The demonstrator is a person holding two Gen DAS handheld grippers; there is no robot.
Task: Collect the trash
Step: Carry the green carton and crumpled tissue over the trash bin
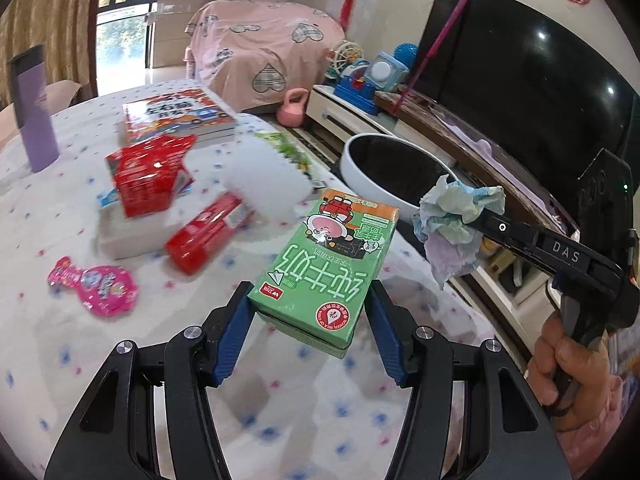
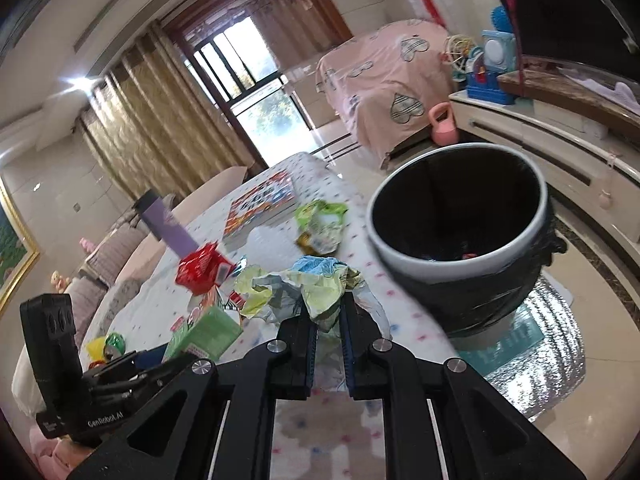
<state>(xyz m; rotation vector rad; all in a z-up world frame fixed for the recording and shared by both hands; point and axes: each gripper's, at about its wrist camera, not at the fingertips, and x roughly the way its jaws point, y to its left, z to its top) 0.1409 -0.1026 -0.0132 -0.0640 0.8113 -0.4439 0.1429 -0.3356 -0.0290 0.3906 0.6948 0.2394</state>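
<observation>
My left gripper (image 1: 308,300) is shut on a green milk carton (image 1: 324,264) and holds it above the table; the carton also shows in the right wrist view (image 2: 204,332). My right gripper (image 2: 329,312) is shut on a crumpled wad of pastel paper (image 2: 304,284), seen from the side in the left wrist view (image 1: 456,220). The wad hangs near the table's edge, close to the white bin with a black liner (image 2: 460,216), which stands on the floor beside the table (image 1: 384,168).
On the dotted tablecloth (image 1: 60,320) lie red snack packets (image 1: 148,176), a red tube (image 1: 204,232), a pink wrapper (image 1: 96,286), a green wrapper (image 2: 322,224), a book (image 1: 176,118) and a purple bottle (image 1: 34,112). A TV and cabinet stand at the right.
</observation>
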